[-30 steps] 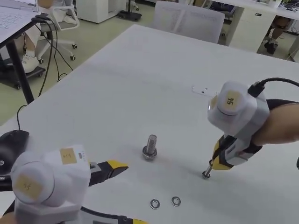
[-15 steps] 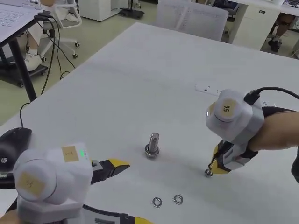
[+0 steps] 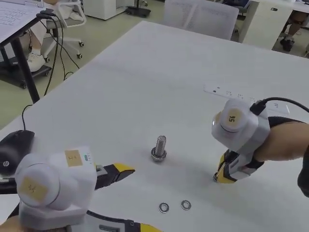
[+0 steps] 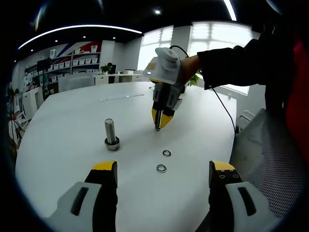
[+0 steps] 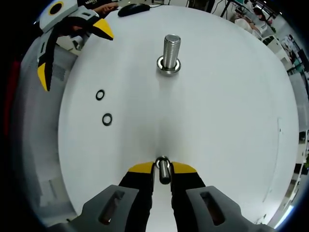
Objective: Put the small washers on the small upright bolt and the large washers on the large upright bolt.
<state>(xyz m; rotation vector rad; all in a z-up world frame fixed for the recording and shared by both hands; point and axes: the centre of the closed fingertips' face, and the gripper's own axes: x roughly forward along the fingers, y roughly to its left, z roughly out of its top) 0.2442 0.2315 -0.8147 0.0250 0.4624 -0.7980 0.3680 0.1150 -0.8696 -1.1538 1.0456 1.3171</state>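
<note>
The right tongs (image 3: 223, 175) are closed on the small bolt (image 5: 164, 171), which stands upright at the right of the worktop (image 3: 145, 87). The left tongs (image 4: 162, 166) gape wide at the near left. The large bolt (image 3: 160, 146) stands in the middle, and two washers (image 3: 164, 208) lie nearer, side by side.

The left tool (image 4: 163, 170) holds its jaws wide apart over the white table (image 4: 63, 121). The large upright bolt (image 4: 111, 135) carries a washer at its base. To the right of that bolt, the right tool (image 4: 158, 124) points down, its tips pinched on a small bolt (image 4: 157, 128). Two small washers (image 4: 164, 160) lie nearer than the large bolt and to its right.
</note>
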